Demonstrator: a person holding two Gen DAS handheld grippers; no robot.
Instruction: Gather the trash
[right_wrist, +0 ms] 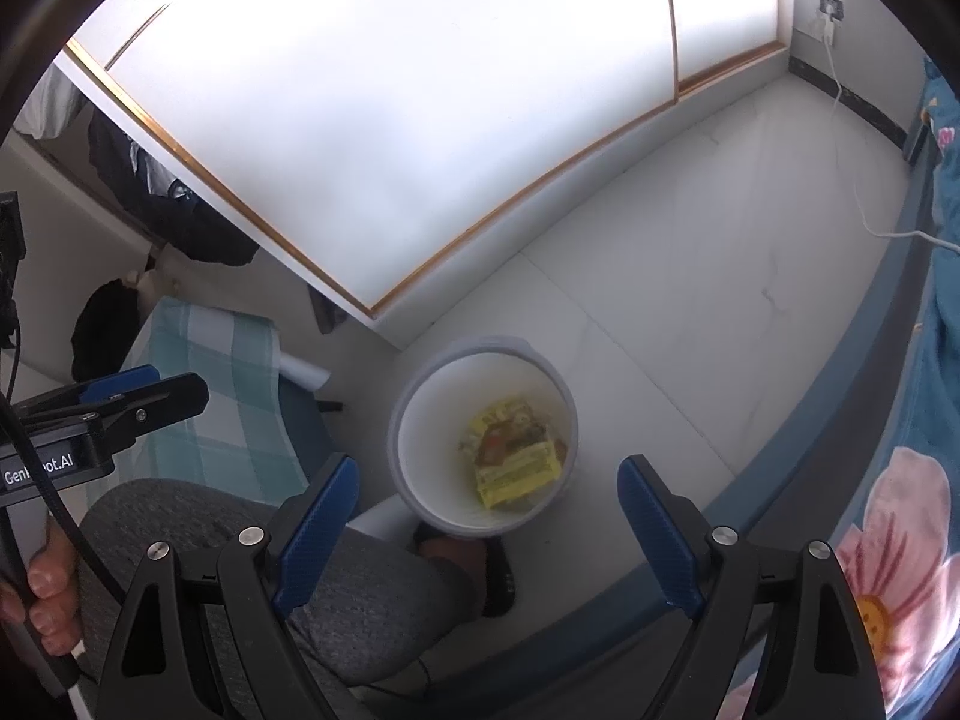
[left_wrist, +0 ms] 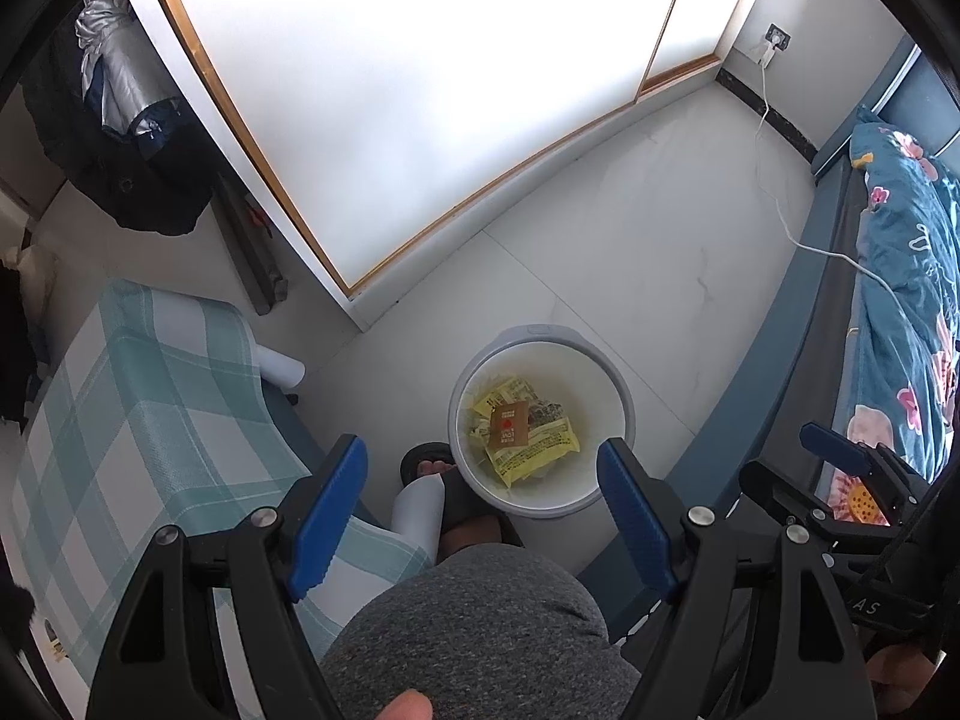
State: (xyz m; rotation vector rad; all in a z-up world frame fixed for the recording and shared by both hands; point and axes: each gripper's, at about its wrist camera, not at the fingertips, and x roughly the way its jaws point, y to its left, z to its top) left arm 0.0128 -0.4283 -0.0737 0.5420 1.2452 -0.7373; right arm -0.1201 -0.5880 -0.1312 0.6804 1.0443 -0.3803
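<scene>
Both the left gripper and right gripper hang wide open and empty above the white bin, wrappers already inside, so further trash must be sought.

1. The left gripper hangs with its blue jaws wide apart and nothing between them.
2. Below stands a white bin on the pale floor.
3. Inside lie yellow wrappers and a brown packet.
4. A sandalled foot touches the bin's rim.
</scene>
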